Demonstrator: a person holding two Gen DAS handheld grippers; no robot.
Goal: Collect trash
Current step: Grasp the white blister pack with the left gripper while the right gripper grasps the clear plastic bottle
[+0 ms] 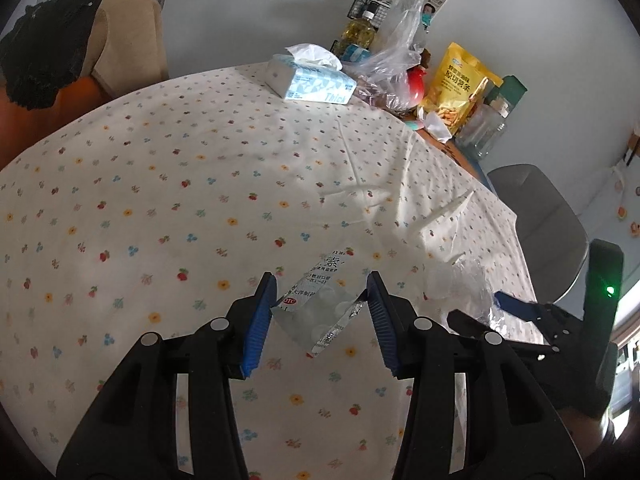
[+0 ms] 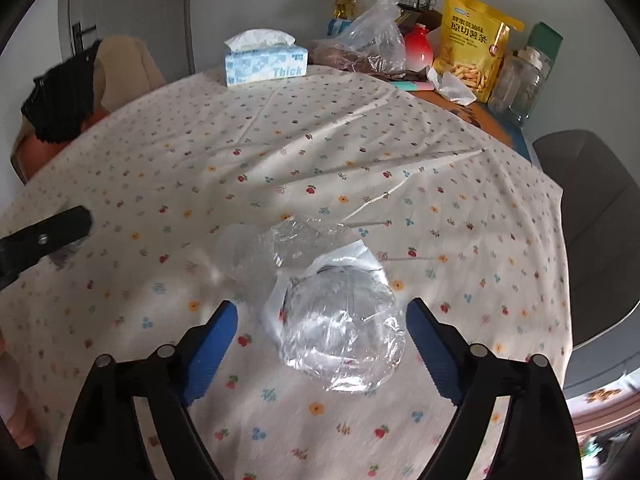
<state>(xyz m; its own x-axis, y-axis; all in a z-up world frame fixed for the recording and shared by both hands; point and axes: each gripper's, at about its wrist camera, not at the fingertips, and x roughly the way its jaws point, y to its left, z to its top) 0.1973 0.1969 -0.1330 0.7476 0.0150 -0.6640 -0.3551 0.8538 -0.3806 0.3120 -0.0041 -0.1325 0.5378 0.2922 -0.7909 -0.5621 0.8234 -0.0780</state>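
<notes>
Floral cloth covers the counter from edge to edge, rucked into long creases on the far right, and clutter is pushed to the back against the wall – a tissue box, a yellow snack bag, a loose clear bag and a glass jar. My left tool stands at a middling width with an emptied blister pack lying flat between its blue pads; its two corners look to be at or just touching the pads, and I cannot tell whether they press on it. My right tool is wide, its jaws either side of a crumpled clear plastic wrapper and not touching it; a second crumple of film lies just beyond, touching or overlapping the first. I judge the risks to be these: the blister pack lies flat on soft cloth, so a closing left tool could pinch a fold of the tablecloth with it, or bend the foil so that it springs out. The wrapper is light and slippery – a fast approach could push it ahead of the pads, and a squeeze high on it may catch only a loose flap. Dragging the cloth would also disturb the clutter at the back.
</notes>
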